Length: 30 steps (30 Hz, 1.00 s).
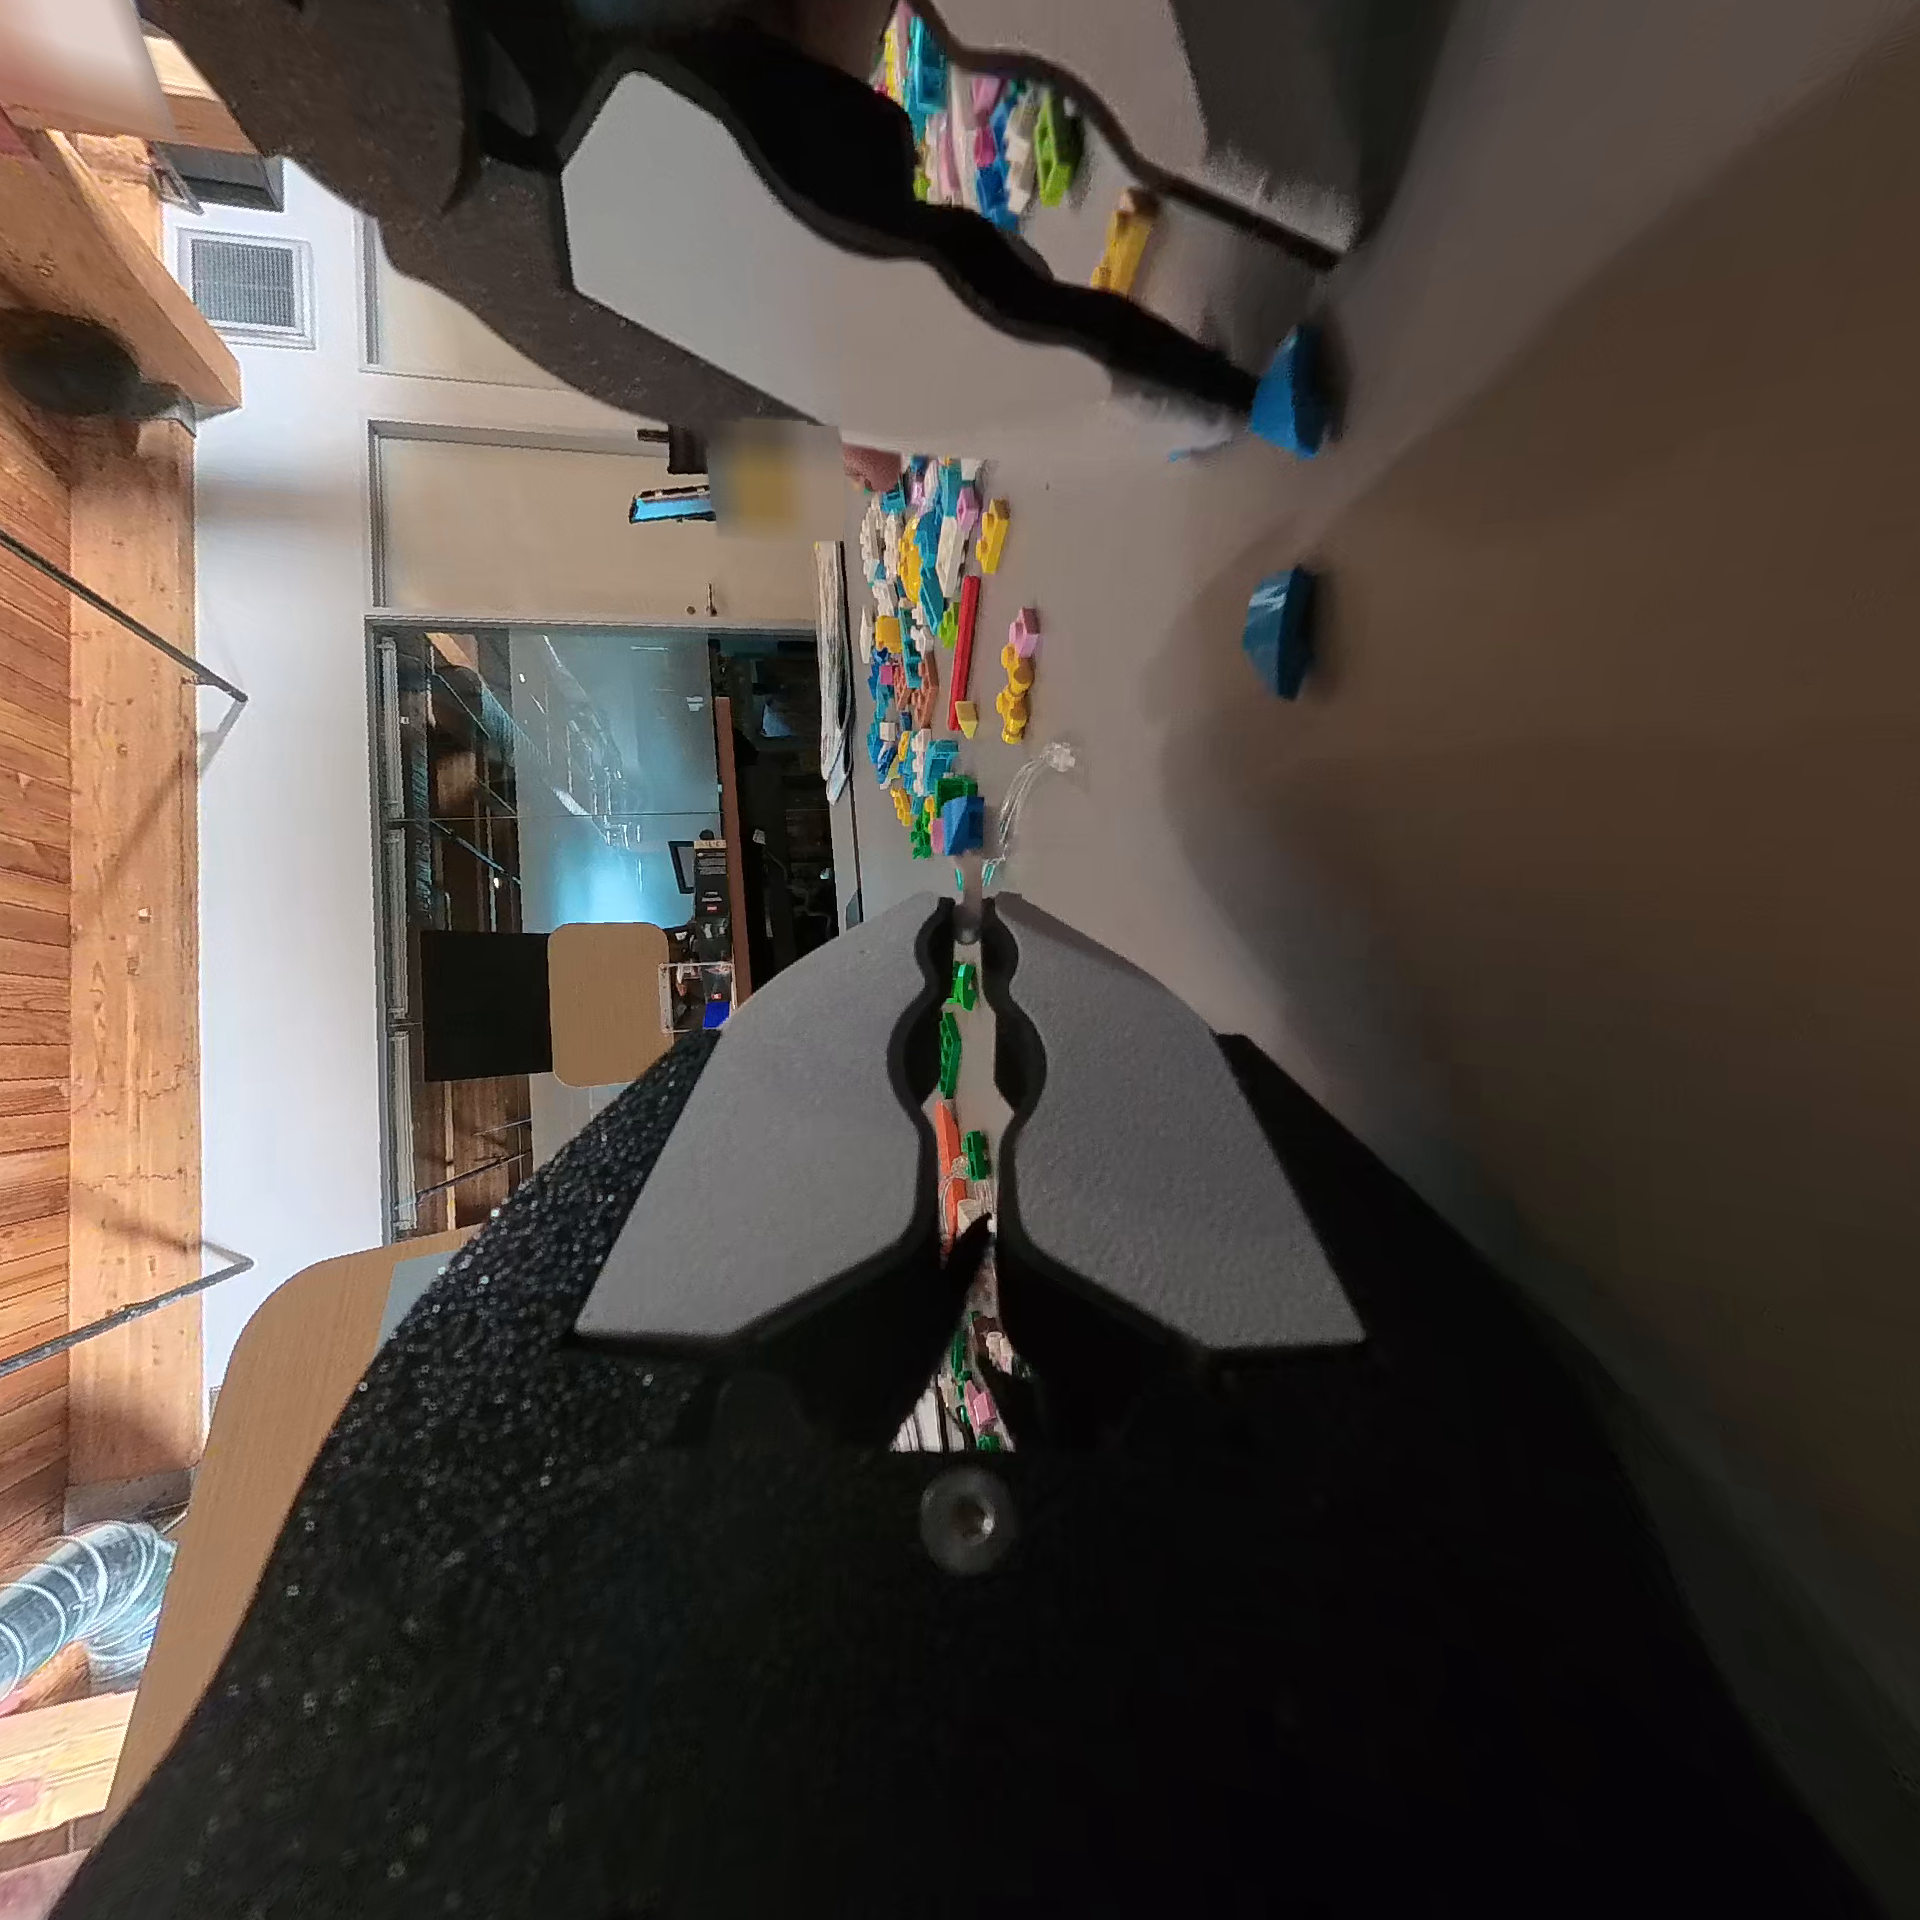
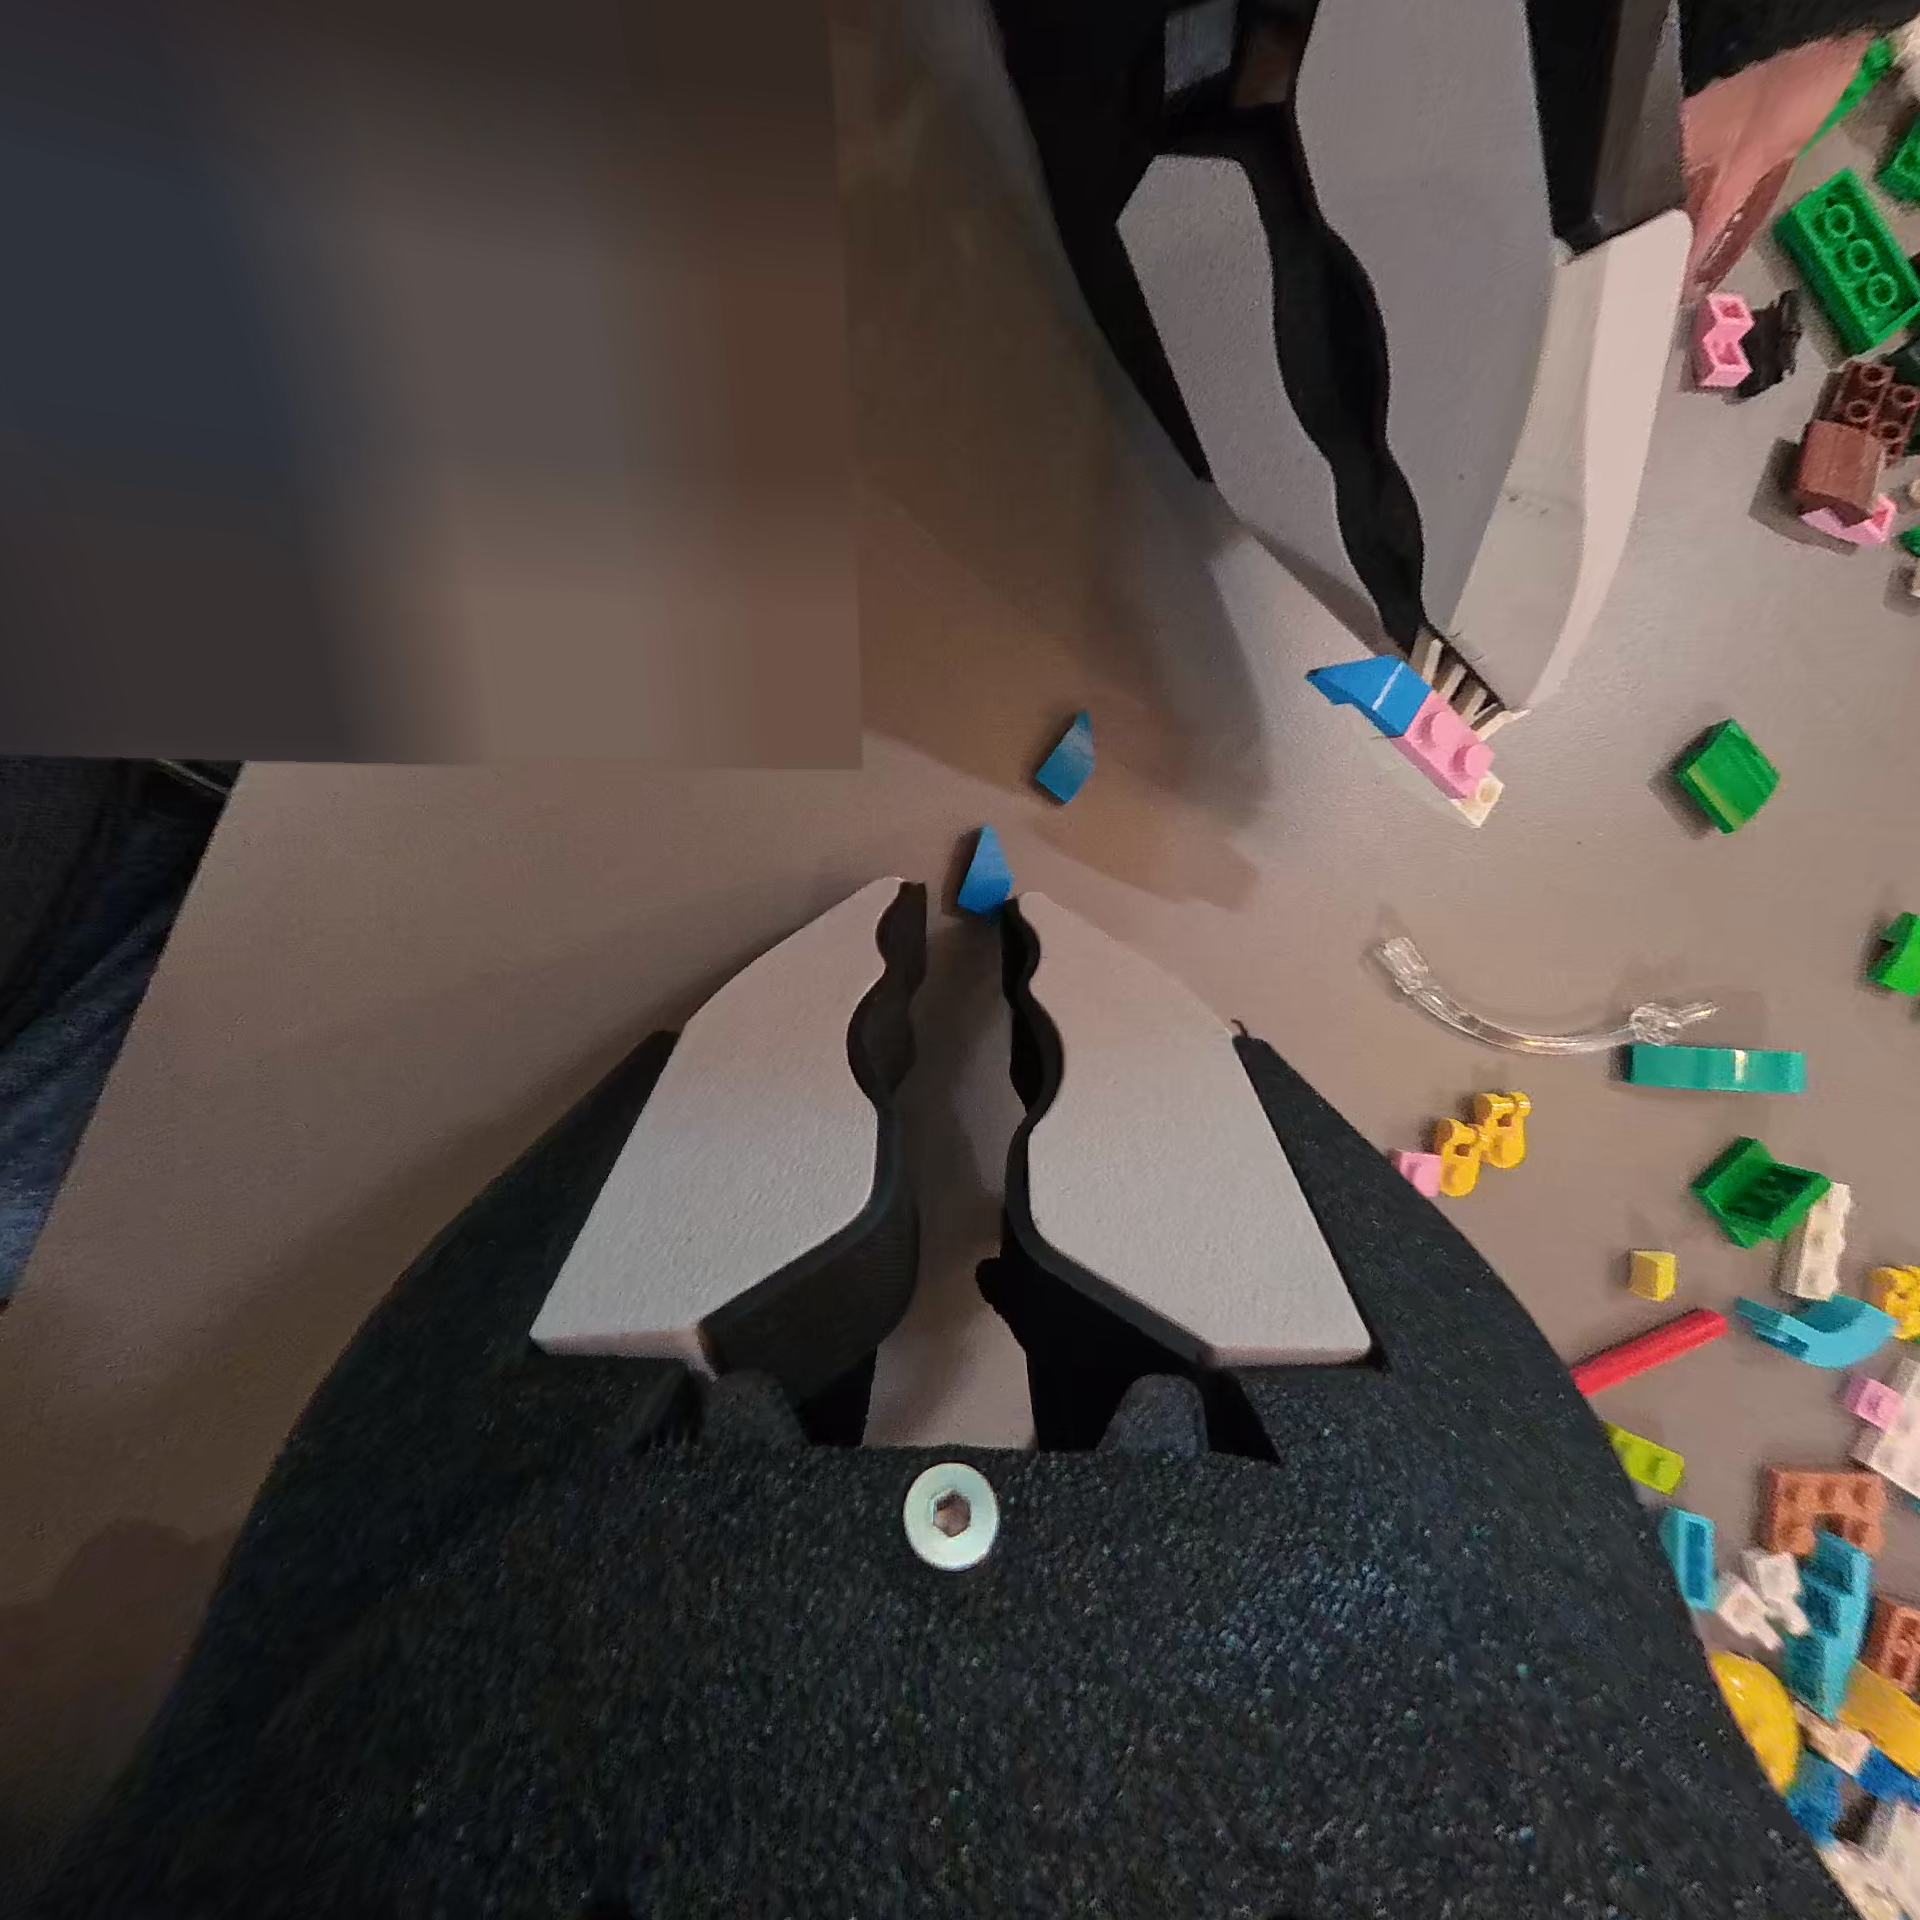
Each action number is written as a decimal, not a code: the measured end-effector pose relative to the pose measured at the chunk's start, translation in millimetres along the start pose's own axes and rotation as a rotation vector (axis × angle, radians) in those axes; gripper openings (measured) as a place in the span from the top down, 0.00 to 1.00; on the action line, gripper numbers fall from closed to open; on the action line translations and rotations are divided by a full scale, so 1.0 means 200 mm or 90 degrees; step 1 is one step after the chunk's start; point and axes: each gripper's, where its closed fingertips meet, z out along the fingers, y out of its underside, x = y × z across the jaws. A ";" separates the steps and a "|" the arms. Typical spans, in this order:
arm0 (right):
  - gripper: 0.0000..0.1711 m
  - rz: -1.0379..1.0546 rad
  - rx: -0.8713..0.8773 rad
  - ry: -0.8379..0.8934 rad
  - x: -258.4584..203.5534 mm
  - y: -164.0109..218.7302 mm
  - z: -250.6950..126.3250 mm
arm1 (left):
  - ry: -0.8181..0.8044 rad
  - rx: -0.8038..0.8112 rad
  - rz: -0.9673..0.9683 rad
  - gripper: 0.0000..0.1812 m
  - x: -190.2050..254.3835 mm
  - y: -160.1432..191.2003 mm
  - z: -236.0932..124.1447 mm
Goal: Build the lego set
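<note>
1. Two hand-held grippers work over a grey table (image 2: 1195, 935) strewn with loose lego bricks.
2. In the right wrist view, the right gripper (image 2: 961, 902) is open by a narrow gap, tips low near the table, with a small blue wedge piece (image 2: 982, 873) just ahead of them, touching or almost touching the right-hand tip.
3. A second blue wedge piece (image 2: 1067, 758) lies a little farther on, apart from the first.
4. The left gripper (image 2: 1455, 691), seen farther off in that view, is closed on a small assembly (image 2: 1423, 727): a blue sloped piece joined to a pink brick on a white plate.
5. In its own view, the left gripper (image 1: 971, 914) shows its fingers nearly together, tips almost meeting; the assembly cannot be made out there.
6. A clear curved piece (image 2: 1538, 1023), a teal piece (image 2: 1714, 1068) and a red rod (image 2: 1647, 1351) lie to the right, near the brick pile (image 2: 1829, 1621).
7. A person's hand (image 2: 1745, 156) shows at the top right, beside a green brick (image 2: 1849, 260).
</note>
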 end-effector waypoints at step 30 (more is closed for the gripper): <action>0.93 0.265 0.001 0.380 0.50 0.66 -0.60 | -0.002 0.002 0.002 0.98 0.00 0.00 0.00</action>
